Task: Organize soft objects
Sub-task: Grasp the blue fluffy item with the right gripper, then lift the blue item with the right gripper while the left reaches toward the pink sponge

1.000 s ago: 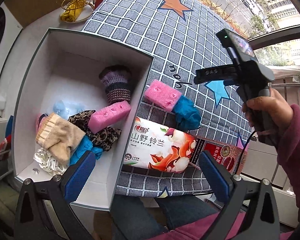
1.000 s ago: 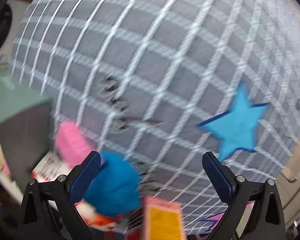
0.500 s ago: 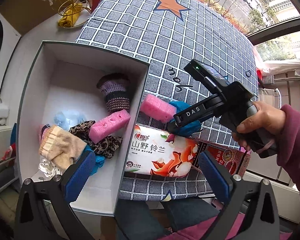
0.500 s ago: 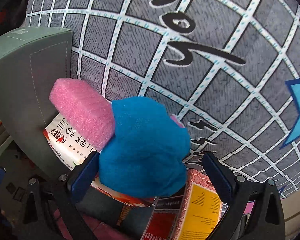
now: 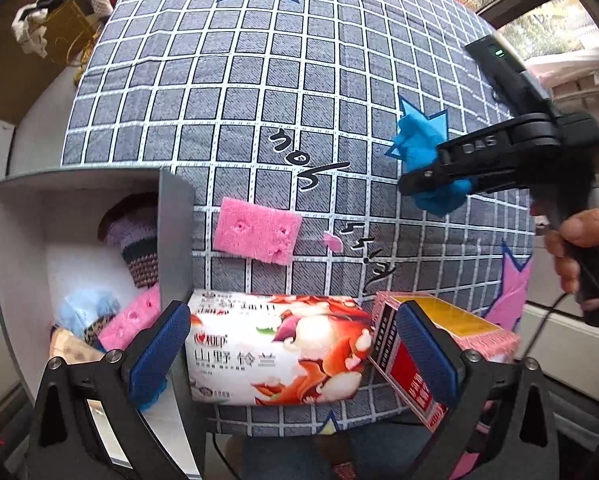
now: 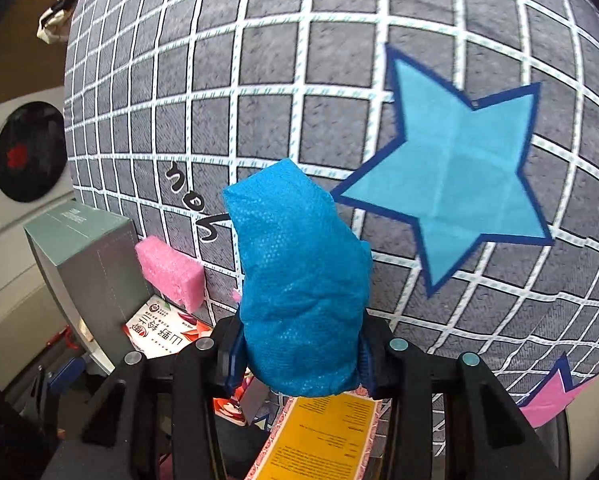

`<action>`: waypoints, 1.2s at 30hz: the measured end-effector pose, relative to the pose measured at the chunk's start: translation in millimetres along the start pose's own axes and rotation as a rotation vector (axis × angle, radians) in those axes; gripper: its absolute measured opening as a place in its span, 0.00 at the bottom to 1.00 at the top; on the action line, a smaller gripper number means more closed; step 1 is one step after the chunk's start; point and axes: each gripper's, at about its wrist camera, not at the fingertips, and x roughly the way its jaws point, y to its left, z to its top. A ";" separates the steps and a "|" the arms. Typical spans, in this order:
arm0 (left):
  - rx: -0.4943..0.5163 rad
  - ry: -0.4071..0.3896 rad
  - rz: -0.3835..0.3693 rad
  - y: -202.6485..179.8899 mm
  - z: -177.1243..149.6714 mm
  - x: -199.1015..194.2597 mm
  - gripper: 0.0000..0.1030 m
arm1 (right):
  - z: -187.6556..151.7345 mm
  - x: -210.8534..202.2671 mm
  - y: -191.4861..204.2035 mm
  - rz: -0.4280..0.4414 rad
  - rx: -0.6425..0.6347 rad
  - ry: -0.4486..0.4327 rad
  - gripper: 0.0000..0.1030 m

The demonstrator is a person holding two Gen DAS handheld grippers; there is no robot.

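Step in hand: right gripper (image 6: 299,354) jaws closing, pinching blue cloth (image 6: 299,280) mid-frame, clear of the checked bedcover (image 6: 339,80). Next, likely: carry to box (image 5: 79,240) at lower left. Left gripper (image 5: 291,352) jaws spread, empty, over tissue pack (image 5: 275,356). Cloth crumpled, dimpled weave; pink sponge (image 5: 255,232) porous, blocky.

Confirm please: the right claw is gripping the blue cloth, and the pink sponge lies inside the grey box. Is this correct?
Not quite. The pink sponge lies on the checked blanket, outside the grey box, as the left wrist view shows. The right claw does grip the blue cloth.
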 end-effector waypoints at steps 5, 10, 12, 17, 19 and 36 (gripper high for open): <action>0.139 0.026 0.243 -43.3 27.2 45.0 1.00 | 0.6 -37.3 -15.8 0.062 0.022 -0.034 0.44; 0.146 0.111 0.281 -52.8 39.0 80.5 1.00 | 4.1 -58.4 -30.4 0.114 0.048 -0.050 0.44; 0.107 0.150 0.260 -49.9 42.2 90.6 1.00 | 2.3 -58.4 -35.3 0.128 0.059 -0.054 0.44; 0.010 0.220 0.233 -36.0 45.4 110.6 1.00 | -0.9 -59.9 -36.4 0.166 0.075 -0.074 0.44; -0.029 0.257 0.222 -30.1 42.8 124.6 1.00 | -2.6 -60.5 -34.7 0.182 0.077 -0.086 0.44; 0.151 0.099 0.333 -81.2 48.3 105.9 1.00 | -20.6 -86.9 -68.1 0.215 0.144 -0.177 0.44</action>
